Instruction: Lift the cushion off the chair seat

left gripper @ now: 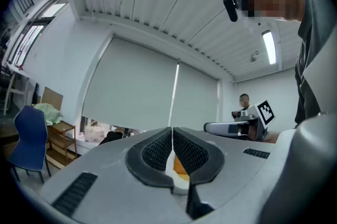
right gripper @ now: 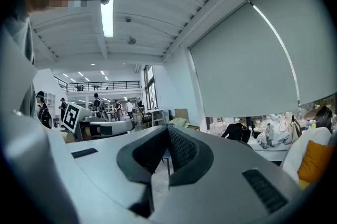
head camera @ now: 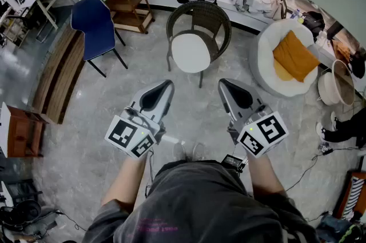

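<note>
Left gripper (head camera: 166, 85) and right gripper (head camera: 225, 83) hang side by side in the head view, at about 7 and 5 o'clock of the frame's middle, each with its jaws drawn together to a point and nothing caught between them. Straight ahead at 12 o'clock, well apart from both, stands a wicker chair (head camera: 214, 16) with a white round cushion (head camera: 191, 52) lying flat on its seat. At 2 o'clock a white round armchair (head camera: 264, 44) holds an orange cushion (head camera: 294, 56) propped against its back. A blue chair (head camera: 93, 23) stands at 10 o'clock, a wooden shelf (head camera: 130, 3) just beyond it at 11, and a wooden bench (head camera: 57, 73) runs along at 9. From the left gripper view, the dark ribbed pads (left gripper: 158, 153) meet at their tips; lower down a thin slit stays between them, and through it shows a sliver of white and orange, too small to name surely. That view has the blue chair at 8 o'clock, a grey roller blind (left gripper: 137, 91) across the middle, and the other gripper at 3 o'clock. From the right gripper view, the jaws likewise close at the tips on nothing, with floor showing in the narrow gap below. The orange cushion sits at 4 o'clock at the frame's edge, the blind fills 2 o'clock, and the left gripper with its marker cube shows at 9.
</note>
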Demonstrator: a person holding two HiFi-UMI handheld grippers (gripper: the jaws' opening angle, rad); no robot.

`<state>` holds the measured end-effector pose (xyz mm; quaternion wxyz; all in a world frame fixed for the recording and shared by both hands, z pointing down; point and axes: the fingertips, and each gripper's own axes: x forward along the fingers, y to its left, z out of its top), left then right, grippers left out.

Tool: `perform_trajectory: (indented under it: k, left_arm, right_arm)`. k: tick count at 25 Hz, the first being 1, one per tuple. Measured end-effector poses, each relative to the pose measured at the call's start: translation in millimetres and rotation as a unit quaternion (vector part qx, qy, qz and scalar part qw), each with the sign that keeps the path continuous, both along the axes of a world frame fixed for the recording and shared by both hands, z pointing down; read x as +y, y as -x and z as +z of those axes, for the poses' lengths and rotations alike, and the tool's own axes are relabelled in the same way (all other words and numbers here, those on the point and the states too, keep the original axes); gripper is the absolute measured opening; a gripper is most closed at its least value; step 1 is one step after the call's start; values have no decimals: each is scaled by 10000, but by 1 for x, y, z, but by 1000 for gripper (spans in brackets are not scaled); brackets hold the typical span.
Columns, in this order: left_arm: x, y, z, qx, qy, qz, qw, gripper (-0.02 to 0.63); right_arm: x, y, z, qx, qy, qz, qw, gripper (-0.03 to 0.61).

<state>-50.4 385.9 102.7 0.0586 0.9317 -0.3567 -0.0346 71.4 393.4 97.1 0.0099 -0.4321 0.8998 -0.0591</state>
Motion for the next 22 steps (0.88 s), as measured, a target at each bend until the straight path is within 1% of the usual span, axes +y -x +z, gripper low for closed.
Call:
perform_trajectory:
  k: [6, 11, 17, 22]
  left_arm:
    - [1, -8, 2, -21, 8, -25, 10000, 18]
    - [2, -16, 3, -62, 17, -82, 9999, 18]
    - [3, -29, 4, -112, -29, -110, 9999, 18]
    - [-6, -32, 10, -129, -2, -142, 9998, 18]
  right_arm:
    - [1, -9, 2, -23, -3, -4, 10000, 12]
    - [0, -19, 3, -158, 49, -33, 9999, 12]
    - [2, -30, 8, -120, 59, -76, 9999, 14]
    - [-5, -32, 15, -78, 117, -114, 9998, 14]
